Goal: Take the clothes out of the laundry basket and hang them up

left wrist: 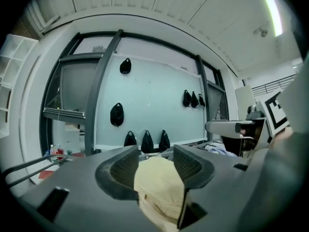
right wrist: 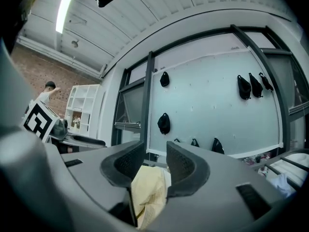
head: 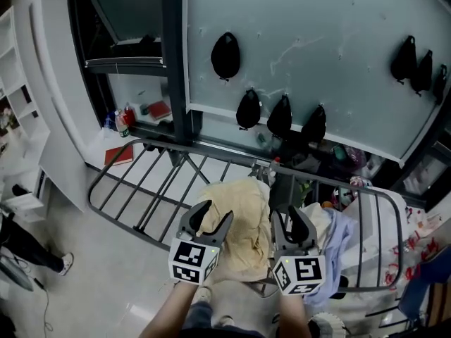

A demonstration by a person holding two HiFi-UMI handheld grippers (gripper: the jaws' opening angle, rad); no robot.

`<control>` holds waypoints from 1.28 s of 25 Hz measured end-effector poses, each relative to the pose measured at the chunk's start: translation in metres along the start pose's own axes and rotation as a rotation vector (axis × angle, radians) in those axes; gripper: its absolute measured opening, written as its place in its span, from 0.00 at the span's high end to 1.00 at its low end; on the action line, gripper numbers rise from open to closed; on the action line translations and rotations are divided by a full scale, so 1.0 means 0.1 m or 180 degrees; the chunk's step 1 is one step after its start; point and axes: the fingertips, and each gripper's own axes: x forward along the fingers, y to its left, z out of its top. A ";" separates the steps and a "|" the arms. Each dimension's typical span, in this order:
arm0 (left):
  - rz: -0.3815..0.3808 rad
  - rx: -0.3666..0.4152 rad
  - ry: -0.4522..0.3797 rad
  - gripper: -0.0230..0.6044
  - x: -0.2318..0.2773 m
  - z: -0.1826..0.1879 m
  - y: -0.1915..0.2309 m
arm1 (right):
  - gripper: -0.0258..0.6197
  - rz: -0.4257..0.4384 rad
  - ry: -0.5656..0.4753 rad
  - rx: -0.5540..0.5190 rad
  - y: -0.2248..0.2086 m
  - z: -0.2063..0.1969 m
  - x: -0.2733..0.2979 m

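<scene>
A cream-yellow garment (head: 243, 196) lies draped over the bars of a grey folding drying rack (head: 141, 189). My left gripper (head: 216, 211) hovers over its near left part with the jaws spread. My right gripper (head: 285, 213) hovers over its near right edge, jaws also apart. In the left gripper view the cream cloth (left wrist: 159, 187) shows through the gap of the left gripper (left wrist: 153, 153), and the pads do not press on it. The right gripper view shows the same cloth (right wrist: 149, 187) low in the gap of the right gripper (right wrist: 155, 149), also not pinched. No laundry basket is in view.
A pale lilac garment (head: 345, 238) and white cloth hang on the rack's right wing. Beyond the rack a pale green panel carries several black bags (head: 225, 55). A red book (head: 118, 155) and bottles (head: 121, 122) lie at the back left. A person's legs (head: 28, 248) show at far left.
</scene>
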 end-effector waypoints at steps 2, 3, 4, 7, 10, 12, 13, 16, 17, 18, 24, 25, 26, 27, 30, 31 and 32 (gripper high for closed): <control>-0.0019 0.0013 -0.0084 0.70 -0.10 0.03 -0.13 | 0.78 0.0038 -0.0026 0.0003 0.05 0.00 -0.15; -0.0032 0.0023 -0.0122 0.75 -0.15 0.03 -0.19 | 0.81 0.0055 -0.0040 0.0004 0.08 -0.01 -0.23; -0.0049 0.0034 -0.0159 0.79 -0.20 0.04 -0.26 | 0.84 0.0067 -0.0054 0.0004 0.10 -0.01 -0.30; -0.0106 0.0076 -0.0270 0.89 -0.32 0.05 -0.45 | 0.92 0.0059 -0.0112 -0.0002 0.14 -0.02 -0.52; -0.0178 0.0086 -0.0339 0.92 -0.44 0.02 -0.62 | 0.96 0.0023 -0.0167 -0.0009 0.18 -0.05 -0.70; -0.0236 0.0072 -0.0376 0.93 -0.50 -0.01 -0.72 | 0.96 0.0017 -0.0152 -0.0017 0.21 -0.11 -0.80; -0.0264 0.0066 -0.0385 0.93 -0.53 -0.02 -0.77 | 0.96 0.0013 -0.0134 -0.0018 0.22 -0.14 -0.85; -0.0315 0.0041 -0.0360 0.93 -0.59 -0.08 -0.88 | 0.96 -0.0003 -0.0084 -0.0012 0.24 -0.22 -0.96; -0.0322 0.0034 -0.0346 0.93 -0.61 -0.10 -0.90 | 0.96 0.0002 -0.0077 -0.0004 0.24 -0.24 -0.99; -0.0330 0.0031 -0.0331 0.93 -0.62 -0.13 -0.92 | 0.96 0.0011 -0.0072 0.0017 0.25 -0.27 -1.02; -0.0335 0.0025 -0.0277 0.93 -0.73 -0.23 -0.96 | 0.96 -0.0024 -0.0057 0.0012 0.21 -0.33 -1.19; -0.0343 0.0032 -0.0292 0.93 -0.75 -0.22 -0.96 | 0.96 -0.0031 -0.0059 0.0004 0.20 -0.33 -1.21; -0.0355 0.0038 -0.0313 0.93 -0.76 -0.21 -0.97 | 0.96 -0.0036 -0.0062 -0.0002 0.19 -0.32 -1.22; -0.0365 0.0044 -0.0331 0.93 -0.77 -0.20 -0.98 | 0.96 -0.0037 -0.0064 -0.0005 0.19 -0.32 -1.23; -0.0373 0.0057 -0.0341 0.93 -0.79 -0.20 -0.99 | 0.96 -0.0017 -0.0070 -0.0005 0.21 -0.31 -1.25; -0.0375 0.0060 -0.0342 0.93 -0.79 -0.20 -1.00 | 0.96 -0.0007 -0.0070 -0.0010 0.22 -0.31 -1.26; -0.0376 0.0065 -0.0344 0.93 -0.79 -0.20 -1.00 | 0.96 0.0002 -0.0073 -0.0011 0.23 -0.30 -1.26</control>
